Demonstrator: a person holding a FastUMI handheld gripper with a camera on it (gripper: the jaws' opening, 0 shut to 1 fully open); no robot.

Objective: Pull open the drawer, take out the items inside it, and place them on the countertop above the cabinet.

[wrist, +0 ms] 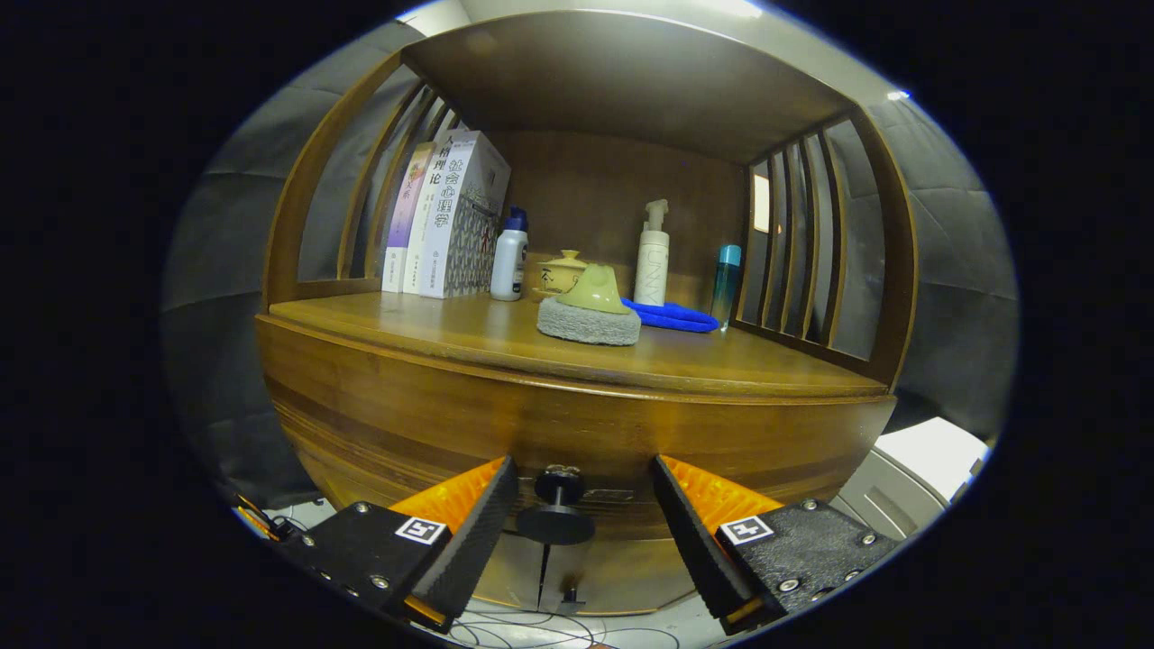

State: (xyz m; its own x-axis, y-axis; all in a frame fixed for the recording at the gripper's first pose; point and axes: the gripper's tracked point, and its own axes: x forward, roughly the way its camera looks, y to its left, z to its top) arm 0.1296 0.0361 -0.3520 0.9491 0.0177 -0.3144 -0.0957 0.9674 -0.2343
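Nearest, the gripper [584,491] is spread wide, its fingers apart and pressing on nothing. Each finger body carries a small square black-and-white marker tag.

Between the fingertips: dark round drawer knob [556,507], on a short stem, closer to the left finger; whether that finger touches it I cannot tell. Right finger stands clear of it.

Behind the knob: wooden drawer front [577,433], flush with the cabinet, shut.

Above: countertop [433,329] of the cabinet, with slatted wooden sides and a wooden roof.

On the countertop, front to back:
- grey pumice-like block with a yellow-green handle, a scrubber [589,311], towards the middle.
- blue folded cloth [672,316] just right of it, a little behind.
- yellowish lidded cup [561,270] behind the scrubber.
- white bottle with blue cap [510,258], left of the cup.
- tall pump bottle [652,257], lettering on it reads "UNNY".
- teal slim bottle [726,284], far right by the slats.
- books [442,216] upright at far left; spines printed in Chinese characters, one reading 社会心理学.
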